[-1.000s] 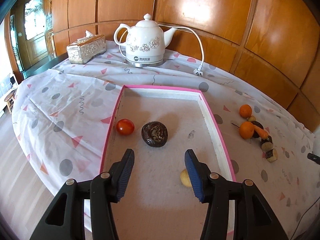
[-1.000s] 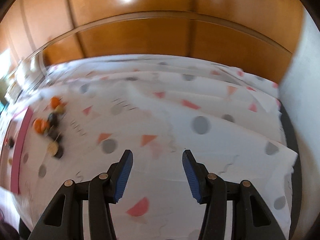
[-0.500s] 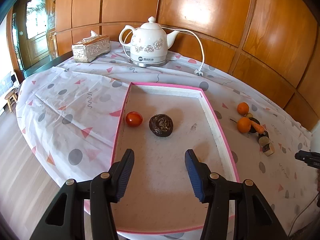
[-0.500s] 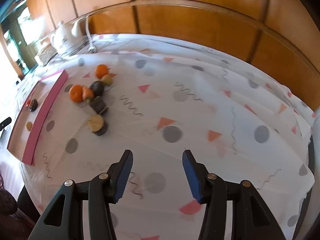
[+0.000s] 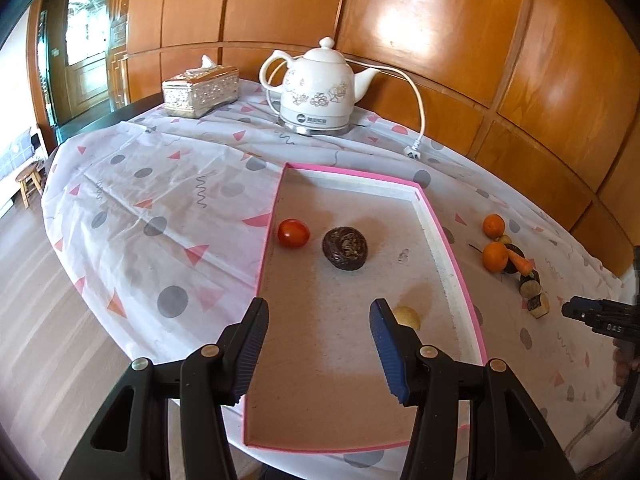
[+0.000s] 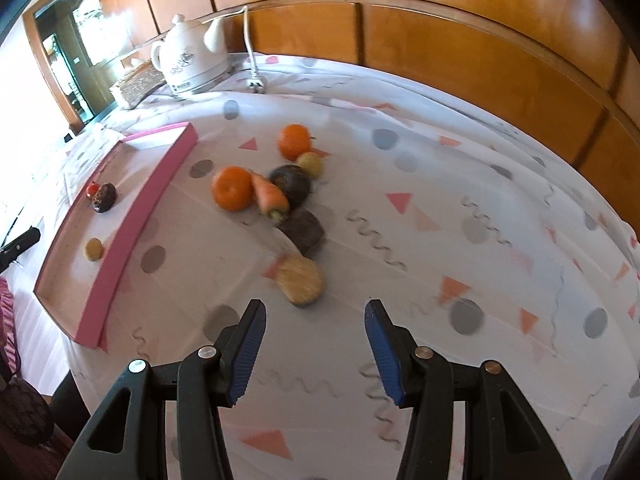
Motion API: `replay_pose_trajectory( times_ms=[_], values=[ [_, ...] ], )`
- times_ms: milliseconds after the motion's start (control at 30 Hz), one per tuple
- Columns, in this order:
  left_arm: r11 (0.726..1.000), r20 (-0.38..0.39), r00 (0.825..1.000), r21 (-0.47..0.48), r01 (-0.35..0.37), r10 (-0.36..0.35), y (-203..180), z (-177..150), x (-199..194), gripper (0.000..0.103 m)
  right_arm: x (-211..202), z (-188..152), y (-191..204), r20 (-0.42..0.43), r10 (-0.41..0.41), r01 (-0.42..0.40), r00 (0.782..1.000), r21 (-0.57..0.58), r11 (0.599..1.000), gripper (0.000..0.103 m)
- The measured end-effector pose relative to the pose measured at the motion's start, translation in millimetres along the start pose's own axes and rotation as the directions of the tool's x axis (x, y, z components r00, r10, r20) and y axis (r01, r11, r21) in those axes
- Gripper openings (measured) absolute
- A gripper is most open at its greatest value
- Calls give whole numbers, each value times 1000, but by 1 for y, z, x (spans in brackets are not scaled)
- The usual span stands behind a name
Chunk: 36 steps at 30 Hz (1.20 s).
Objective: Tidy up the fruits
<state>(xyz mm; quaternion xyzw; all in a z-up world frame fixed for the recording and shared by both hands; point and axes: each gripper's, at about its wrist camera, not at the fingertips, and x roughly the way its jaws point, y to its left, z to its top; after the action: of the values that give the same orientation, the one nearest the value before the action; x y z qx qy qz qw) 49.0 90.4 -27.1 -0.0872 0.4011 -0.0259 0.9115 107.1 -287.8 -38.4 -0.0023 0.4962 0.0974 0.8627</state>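
My right tongs (image 6: 314, 346) hang released over the patterned cloth (image 6: 460, 208) on the worktop, nothing between the blue pads, with the heap of produce just ahead. My left tongs (image 5: 318, 346) are likewise released and empty, poised above the pink-rimmed tray (image 5: 460, 276), where a tomato (image 5: 293, 233), a dark wrinkled fruit (image 5: 345, 248) and a small yellow fruit (image 5: 407, 317) already lie well apart from one another.

The trouble I foresee is in the heap. The nearest piece, a tan rough-skinned thing (image 6: 301, 282), touches a dark brown chunk (image 6: 305, 231), and beyond them a carrot (image 6: 270, 197) leans across an orange (image 6: 232, 188) and a dark round fruit (image 6: 291, 184); a second orange (image 6: 295, 141) and a little yellow fruit (image 6: 310, 163) sit behind. If I close on the tan piece carelessly, one pad may shove the chunk or catch two things at once. The round ones could roll across the cloth if nudged, and the cloth is creased, so it may drag and bunch under a pad. The right wrist view is blurred, so my aim is uncertain
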Motion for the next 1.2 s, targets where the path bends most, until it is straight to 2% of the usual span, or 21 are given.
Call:
replay_pose_trajectory(
  times_ms=[300,700,933,1200],
  values=[
    [998,-13,1000,-63,-26,26,22,-5,-3,53,15,22,15,25,39,-40,999,31,999,52],
    [982,-47,996,-167,-88,81,58,-15,-2,53,37,60,22,39,40,-43,998,78,996,52],
    [971,-66,992,-209,-116,105,73,-20,1,53,53,90,26,45,19,-23,999,81,996,52],
    [962,-80,989,-233,-140,124,84,-23,4,53,78,120,26,28,-53,51,998,83,995,52]
  ],
)
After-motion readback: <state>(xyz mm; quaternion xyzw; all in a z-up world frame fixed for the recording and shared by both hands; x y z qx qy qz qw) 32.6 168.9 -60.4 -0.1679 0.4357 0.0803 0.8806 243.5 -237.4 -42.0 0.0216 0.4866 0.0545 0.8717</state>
